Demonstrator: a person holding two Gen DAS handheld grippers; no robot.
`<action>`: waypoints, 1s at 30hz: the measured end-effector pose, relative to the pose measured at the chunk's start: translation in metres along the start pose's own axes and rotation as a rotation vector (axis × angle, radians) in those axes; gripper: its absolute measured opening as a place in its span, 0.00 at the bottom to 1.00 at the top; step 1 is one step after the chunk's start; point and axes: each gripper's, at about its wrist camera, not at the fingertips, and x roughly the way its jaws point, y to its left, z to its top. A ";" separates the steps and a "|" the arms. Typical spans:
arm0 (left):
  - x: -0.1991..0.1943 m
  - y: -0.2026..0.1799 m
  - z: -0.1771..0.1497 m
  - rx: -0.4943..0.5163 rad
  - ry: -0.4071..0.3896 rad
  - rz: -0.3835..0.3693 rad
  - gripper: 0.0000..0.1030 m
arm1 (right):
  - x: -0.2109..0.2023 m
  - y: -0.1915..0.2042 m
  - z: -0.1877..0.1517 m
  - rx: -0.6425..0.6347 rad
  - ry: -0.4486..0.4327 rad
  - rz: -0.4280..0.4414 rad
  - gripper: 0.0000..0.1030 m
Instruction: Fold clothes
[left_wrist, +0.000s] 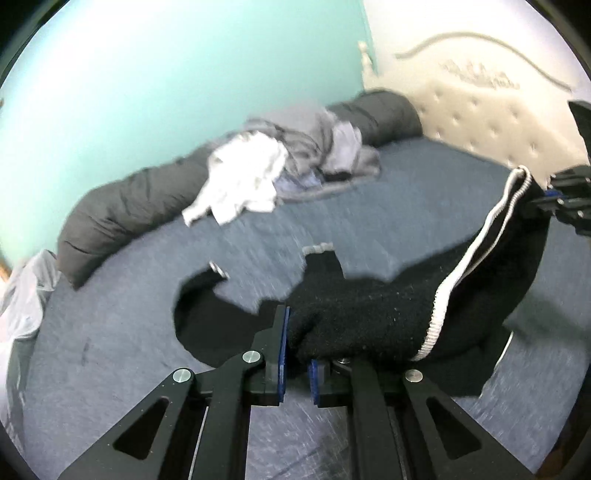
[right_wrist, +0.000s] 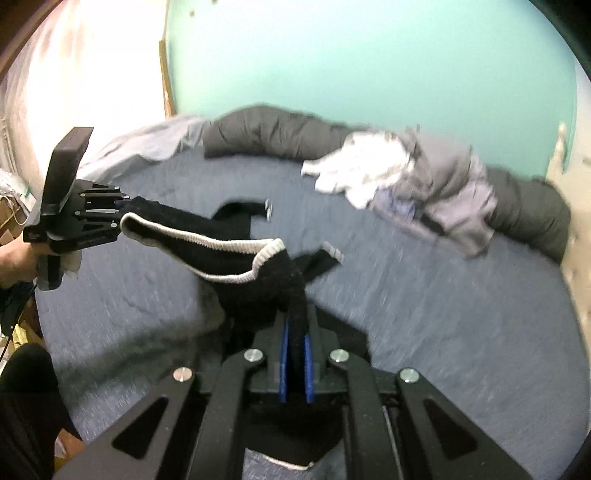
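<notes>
A black knit garment (left_wrist: 369, 314) with a white ribbed trim (left_wrist: 480, 236) hangs lifted above the blue bed sheet (left_wrist: 110, 350), stretched between both grippers. In the left wrist view, my left gripper (left_wrist: 297, 347) is shut on one edge of it. My right gripper (left_wrist: 550, 197) holds the other end at the far right. In the right wrist view, my right gripper (right_wrist: 296, 332) is shut on a fold of the black garment (right_wrist: 236, 258). My left gripper (right_wrist: 120, 218) grips the trimmed end at the left. Sleeve ends dangle towards the sheet.
A pile of white and grey clothes (left_wrist: 251, 177) (right_wrist: 369, 170) lies at the back of the bed. A dark rolled duvet (left_wrist: 129, 206) runs along the teal wall. A tufted headboard (left_wrist: 480, 110) stands at the right. A hand (right_wrist: 14, 258) holds the left gripper.
</notes>
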 end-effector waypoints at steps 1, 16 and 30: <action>-0.012 0.003 0.010 0.000 -0.015 0.009 0.09 | -0.010 0.002 0.010 -0.011 -0.019 -0.007 0.06; -0.198 0.038 0.150 -0.013 -0.246 0.112 0.09 | -0.186 0.036 0.153 -0.136 -0.285 -0.141 0.06; -0.359 0.028 0.216 0.026 -0.405 0.181 0.09 | -0.318 0.059 0.206 -0.179 -0.440 -0.198 0.06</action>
